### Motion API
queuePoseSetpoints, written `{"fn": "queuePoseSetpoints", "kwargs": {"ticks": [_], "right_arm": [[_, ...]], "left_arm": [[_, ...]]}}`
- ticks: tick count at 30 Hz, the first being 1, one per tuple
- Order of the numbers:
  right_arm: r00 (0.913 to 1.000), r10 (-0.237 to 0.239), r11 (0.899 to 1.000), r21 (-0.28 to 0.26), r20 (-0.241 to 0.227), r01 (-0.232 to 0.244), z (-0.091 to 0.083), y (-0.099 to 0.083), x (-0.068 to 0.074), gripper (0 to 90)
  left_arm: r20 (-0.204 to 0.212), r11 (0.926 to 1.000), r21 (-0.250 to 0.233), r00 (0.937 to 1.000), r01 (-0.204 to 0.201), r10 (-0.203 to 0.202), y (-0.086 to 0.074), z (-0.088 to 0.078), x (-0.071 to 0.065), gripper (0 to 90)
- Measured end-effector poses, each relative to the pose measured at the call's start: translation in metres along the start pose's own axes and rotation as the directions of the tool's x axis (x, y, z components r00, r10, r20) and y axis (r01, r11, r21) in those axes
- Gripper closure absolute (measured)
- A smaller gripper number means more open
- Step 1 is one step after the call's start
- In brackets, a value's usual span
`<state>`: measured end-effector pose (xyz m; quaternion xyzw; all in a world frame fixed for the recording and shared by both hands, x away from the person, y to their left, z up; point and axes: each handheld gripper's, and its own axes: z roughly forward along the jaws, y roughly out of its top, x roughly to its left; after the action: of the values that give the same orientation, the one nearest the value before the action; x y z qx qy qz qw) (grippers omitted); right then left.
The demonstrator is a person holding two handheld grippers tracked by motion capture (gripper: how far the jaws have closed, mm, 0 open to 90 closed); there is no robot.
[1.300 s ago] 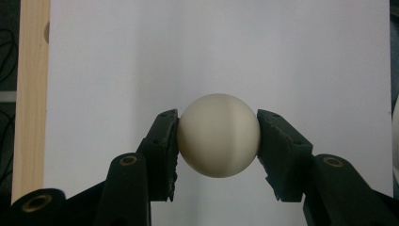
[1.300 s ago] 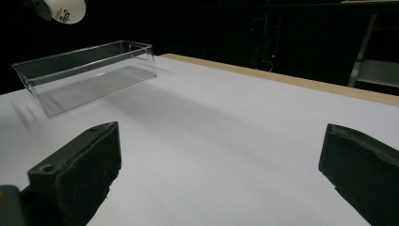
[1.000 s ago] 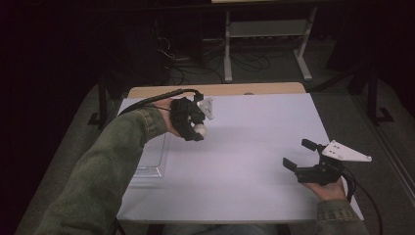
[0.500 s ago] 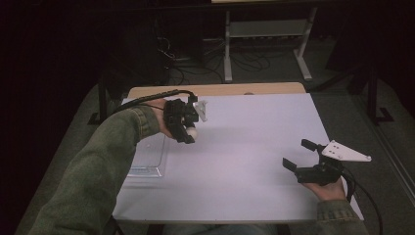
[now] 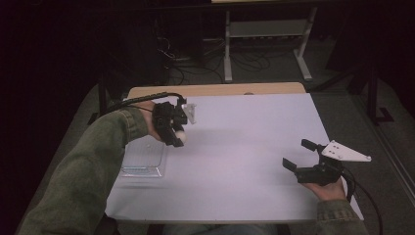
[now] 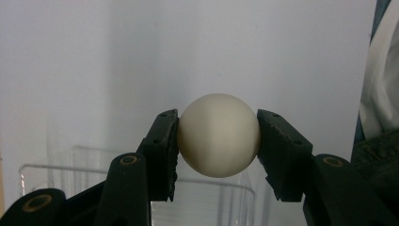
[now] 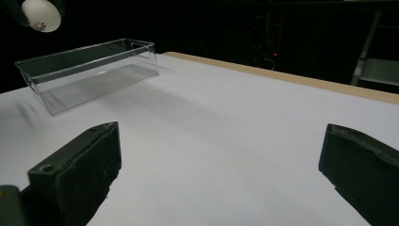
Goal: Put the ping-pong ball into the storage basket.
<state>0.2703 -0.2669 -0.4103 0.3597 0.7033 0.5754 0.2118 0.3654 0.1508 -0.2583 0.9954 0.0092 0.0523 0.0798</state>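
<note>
While the left gripper (image 5: 177, 128) pinches a white ball (image 6: 218, 134) between its jaws, it hangs above the table (image 5: 244, 171) just beside the clear bin (image 5: 144, 159) by the left edge. Right gripper (image 5: 299, 155) sits wide open, empty, near the right edge.

Ball (image 6: 219, 135): off-white, smooth, round; clamped btwn both black jaws of left gripper (image 6: 218, 141), jaws touching its sides. Box (image 6: 141, 188): clear plastic, open top, below/behind ball, lower frame. Table (image 6: 188, 47): white surface, fills bkgd. Sleeve (image 6: 376, 160): dark, right edge.
</note>
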Motion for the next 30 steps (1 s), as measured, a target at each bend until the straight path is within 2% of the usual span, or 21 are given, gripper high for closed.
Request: {"fn": "queuePoseSetpoints", "kwargs": {"ticks": [8, 12, 30], "right_arm": [[1.0, -0.003, 1.0, 0.01, -0.004, 0.003, 0.002, 0.0, 0.001, 0.0], [1.0, -0.003, 1.0, 0.012, -0.003, 0.003, 0.002, 0.0, 0.001, 0.0], [1.0, -0.002, 1.0, 0.02, -0.004, 0.002, 0.002, -0.001, 0.001, 0.0]], "left_arm": [[-0.001, 0.9992, 0.019, 0.9994, 0.035, -0.035, -0.021, -0.003, 0.0, 50.9], [0.009, 0.9986, 0.013, 0.9986, 0.052, -0.052, -0.028, -0.003, -0.001, 50.9], [0.01, 0.9951, 0.028, 0.9954, 0.095, -0.095, -0.051, -0.002, -0.002, 50.8]]}}
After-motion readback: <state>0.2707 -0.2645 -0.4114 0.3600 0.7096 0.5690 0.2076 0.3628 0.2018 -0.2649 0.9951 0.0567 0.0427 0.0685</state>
